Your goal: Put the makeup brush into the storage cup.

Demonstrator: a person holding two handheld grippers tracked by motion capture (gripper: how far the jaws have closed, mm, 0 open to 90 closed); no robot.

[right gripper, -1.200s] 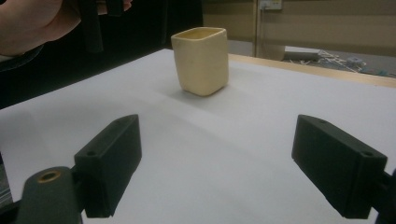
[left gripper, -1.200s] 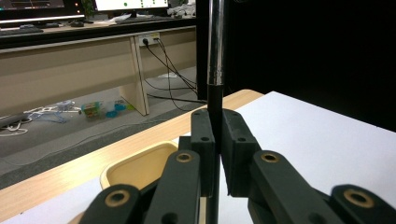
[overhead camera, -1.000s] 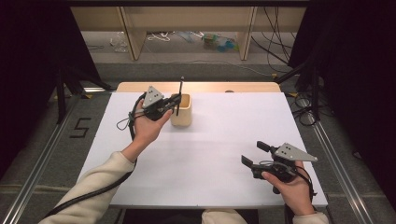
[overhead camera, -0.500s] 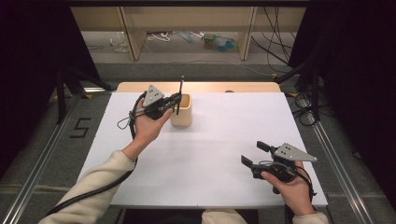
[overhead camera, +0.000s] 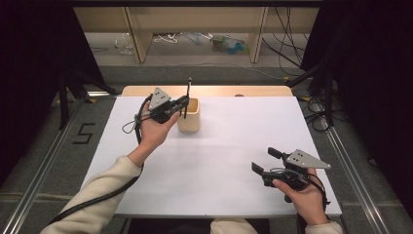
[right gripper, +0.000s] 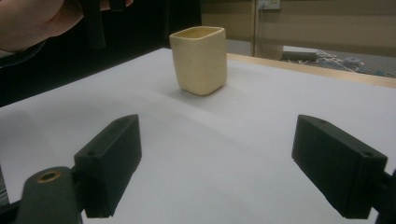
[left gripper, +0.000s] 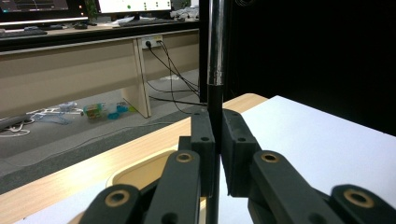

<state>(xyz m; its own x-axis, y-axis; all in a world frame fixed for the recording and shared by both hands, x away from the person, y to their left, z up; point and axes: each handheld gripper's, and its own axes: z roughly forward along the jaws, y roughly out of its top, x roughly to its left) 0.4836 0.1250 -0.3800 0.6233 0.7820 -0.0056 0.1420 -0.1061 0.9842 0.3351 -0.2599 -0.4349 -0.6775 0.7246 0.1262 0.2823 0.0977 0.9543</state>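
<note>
A cream square cup (overhead camera: pixel 189 118) stands at the back of the white table top (overhead camera: pixel 234 131). Just left of the cup's rim, my left gripper (overhead camera: pixel 183 104) is shut on a thin black pen (overhead camera: pixel 188 93) that stands upright above the cup's left edge. In the left gripper view the jaws (left gripper: pixel 215 126) pinch the pen (left gripper: pixel 216 65), with the cup's rim (left gripper: pixel 135 170) below them. My right gripper (overhead camera: pixel 263 163) rests open at the front right of the table, nothing between its fingers. In the right gripper view the open gripper (right gripper: pixel 219 163) faces the cup (right gripper: pixel 200 59), and the pen's lower end (right gripper: pixel 93 28) hangs at the top left.
A wooden strip (overhead camera: pixel 253 91) borders the table's far side. Metal rails (overhead camera: pixel 350 165) run along both sides of the table. Cables (overhead camera: pixel 316 117) and clutter lie on the floor beyond. Dark curtains close in left and right.
</note>
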